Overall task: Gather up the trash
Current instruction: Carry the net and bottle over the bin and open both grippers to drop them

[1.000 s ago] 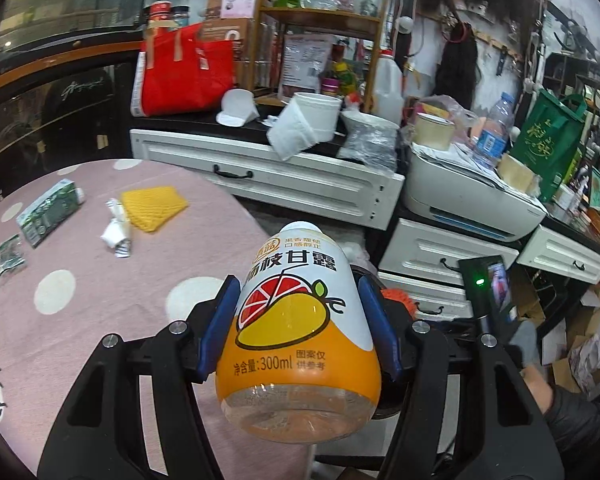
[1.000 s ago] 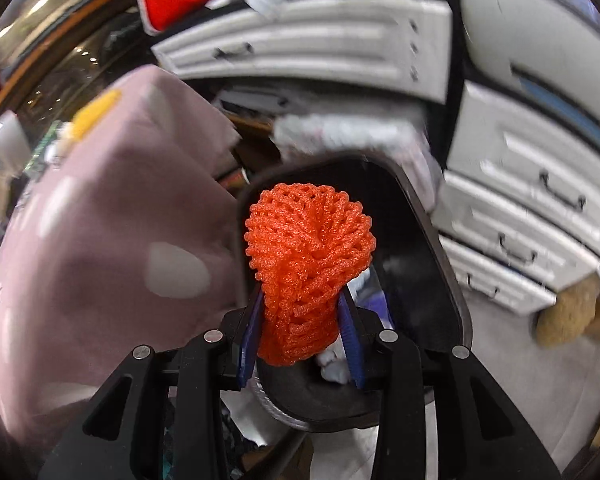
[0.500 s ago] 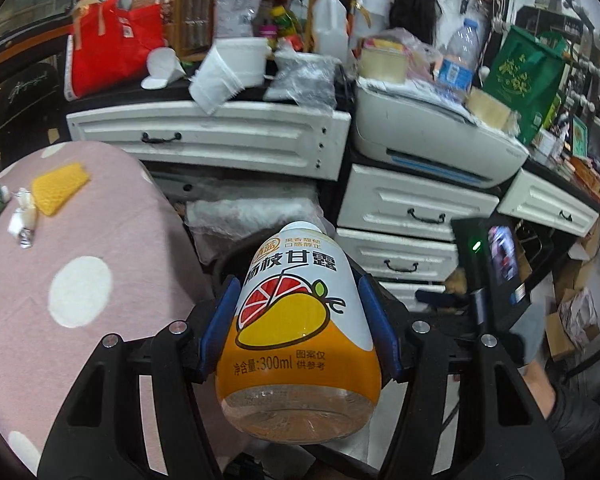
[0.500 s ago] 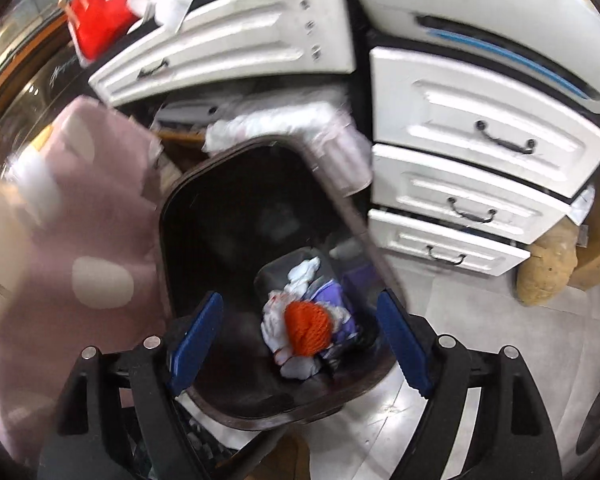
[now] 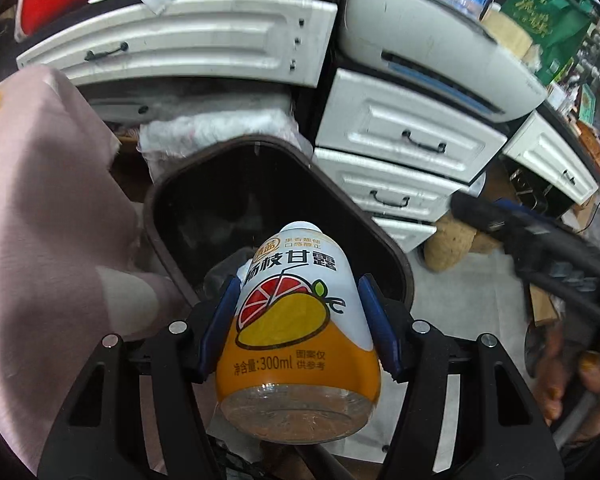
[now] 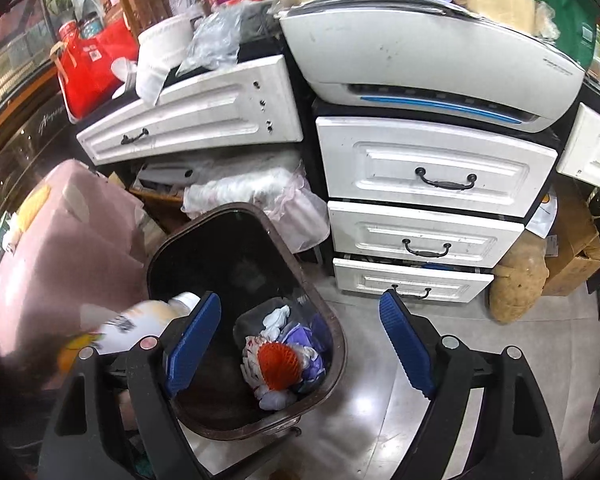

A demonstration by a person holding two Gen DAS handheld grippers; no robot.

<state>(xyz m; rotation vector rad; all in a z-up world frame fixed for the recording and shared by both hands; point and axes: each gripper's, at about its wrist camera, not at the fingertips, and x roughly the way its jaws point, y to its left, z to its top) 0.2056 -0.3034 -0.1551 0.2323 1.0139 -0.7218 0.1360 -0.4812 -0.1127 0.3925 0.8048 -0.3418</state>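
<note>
My left gripper is shut on an empty juice bottle with a white and orange label, held over the near rim of the dark brown trash bin. The bottle also shows blurred at the left of the right wrist view. My right gripper is open and empty above the bin. An orange foam net lies in the bin among white and purple scraps.
A pink polka-dot tablecloth hangs left of the bin. White drawers and a white printer stand behind it. A clear plastic bag lies behind the bin. A tan sack and cardboard box sit at right.
My right gripper opened and dropped the orange net into the bin, then pulled up and back. My left gripper carried the bottle from over the table to over the bin.
</note>
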